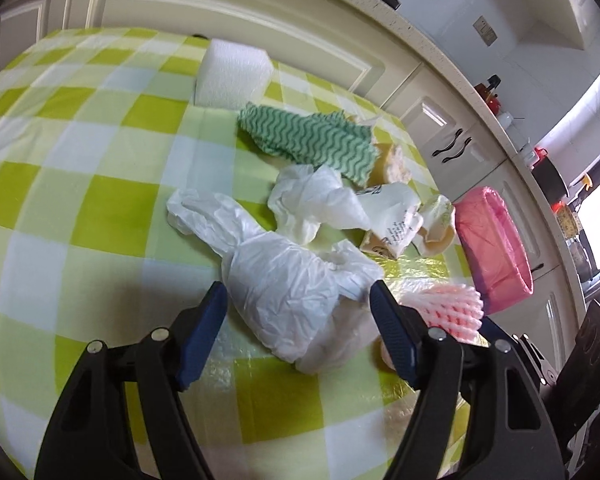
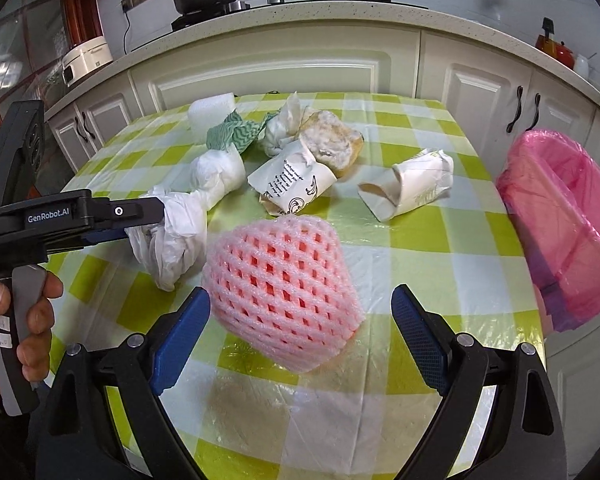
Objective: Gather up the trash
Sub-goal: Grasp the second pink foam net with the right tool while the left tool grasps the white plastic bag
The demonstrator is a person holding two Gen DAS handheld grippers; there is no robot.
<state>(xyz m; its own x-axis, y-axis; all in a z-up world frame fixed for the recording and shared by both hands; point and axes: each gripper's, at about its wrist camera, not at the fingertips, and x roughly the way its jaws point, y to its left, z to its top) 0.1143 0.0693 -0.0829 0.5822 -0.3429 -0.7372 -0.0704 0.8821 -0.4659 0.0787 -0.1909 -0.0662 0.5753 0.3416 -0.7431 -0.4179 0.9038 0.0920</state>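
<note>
Right wrist view: counter [image 2: 428, 240] under checked cloth, pink-lined bin [image 2: 568, 216] off its right edge. Pink foam net [image 2: 284, 292] lies between the spread fingers of the right tool [image 2: 300, 312], untouched. Left tool [image 1: 298, 302], likewise spread, straddles the white plastic bag [image 1: 284, 284]. Advice: close slowly on each; both crush easily and may slip.

the left gripper [image 1: 298, 298] has glossy black arms with round silver screws and ribbed blue finger pads [image 1: 392, 336]; the right gripper [image 2: 300, 304] is built the same; white "genrobot.ai" lettering on the left unit's black housing; a bare-skinned left hand [image 2: 8, 320] wraps its grey handle
</note>
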